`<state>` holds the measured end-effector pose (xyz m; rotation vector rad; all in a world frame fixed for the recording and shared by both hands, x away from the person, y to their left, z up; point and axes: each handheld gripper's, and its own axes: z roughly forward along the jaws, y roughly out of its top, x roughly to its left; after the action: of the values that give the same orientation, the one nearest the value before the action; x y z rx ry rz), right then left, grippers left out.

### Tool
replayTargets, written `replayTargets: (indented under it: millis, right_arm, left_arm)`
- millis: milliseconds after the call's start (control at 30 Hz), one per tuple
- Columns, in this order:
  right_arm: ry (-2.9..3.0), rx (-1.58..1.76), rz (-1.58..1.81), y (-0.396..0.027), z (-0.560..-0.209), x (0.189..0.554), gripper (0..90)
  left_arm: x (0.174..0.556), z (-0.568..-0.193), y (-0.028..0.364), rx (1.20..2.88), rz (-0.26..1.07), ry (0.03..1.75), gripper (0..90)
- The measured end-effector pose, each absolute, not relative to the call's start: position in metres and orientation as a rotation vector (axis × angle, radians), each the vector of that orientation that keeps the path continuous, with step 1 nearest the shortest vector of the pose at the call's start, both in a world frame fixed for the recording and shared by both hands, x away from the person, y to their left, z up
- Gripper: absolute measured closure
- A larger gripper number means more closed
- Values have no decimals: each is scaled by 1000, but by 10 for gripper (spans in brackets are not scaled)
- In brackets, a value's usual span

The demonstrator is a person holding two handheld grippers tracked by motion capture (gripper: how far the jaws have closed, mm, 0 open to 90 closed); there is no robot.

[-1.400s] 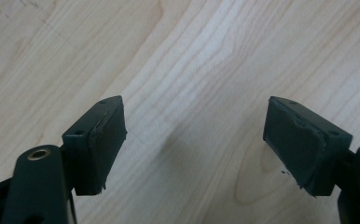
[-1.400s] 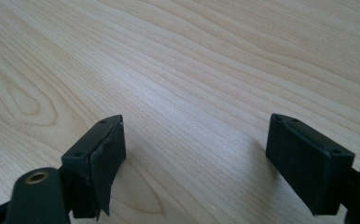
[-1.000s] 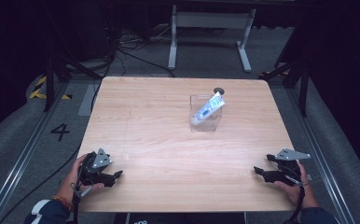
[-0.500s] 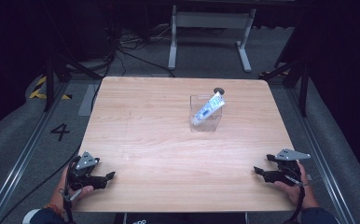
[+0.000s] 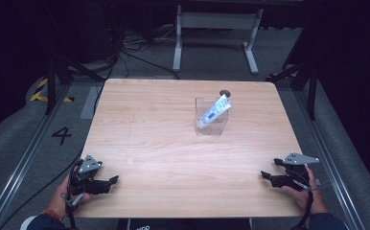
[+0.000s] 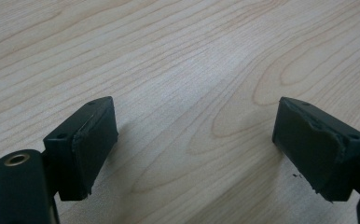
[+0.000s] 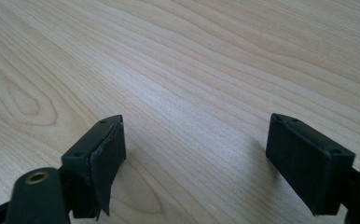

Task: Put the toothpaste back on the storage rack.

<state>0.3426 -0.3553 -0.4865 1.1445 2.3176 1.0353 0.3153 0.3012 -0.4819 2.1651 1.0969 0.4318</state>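
Note:
On the wooden table point(image 5: 164, 143), right of centre toward the back, stands a clear square container point(image 5: 200, 128). A white and blue tube point(image 5: 214, 111) leans in it, its dark cap poking over the rim. My left gripper point(image 5: 109, 183) rests at the near left corner, pointing right. Its jaws have just been opening and stand open point(image 6: 194, 140) over bare wood with nothing between them. My right gripper point(image 5: 265, 177) lies at the near right edge, pointing left. It too is open point(image 7: 194, 149) over bare wood. Both are far from the container.
A white metal frame point(image 5: 216, 21) stands on the floor beyond the table's far edge. Cables lie on the floor at the back left. A rail runs along each side of the table.
My left gripper has shifted a little to the left, toward the table's near left corner. The right gripper, the container and the tube have not moved.

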Motion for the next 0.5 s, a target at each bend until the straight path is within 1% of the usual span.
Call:
replayTargets:
  millis: [500]
  right_arm:
    - [2319,1144,1035,-355,-486,343,202]
  left_arm:
    - [313,-482,303,2148,448,1119,144]
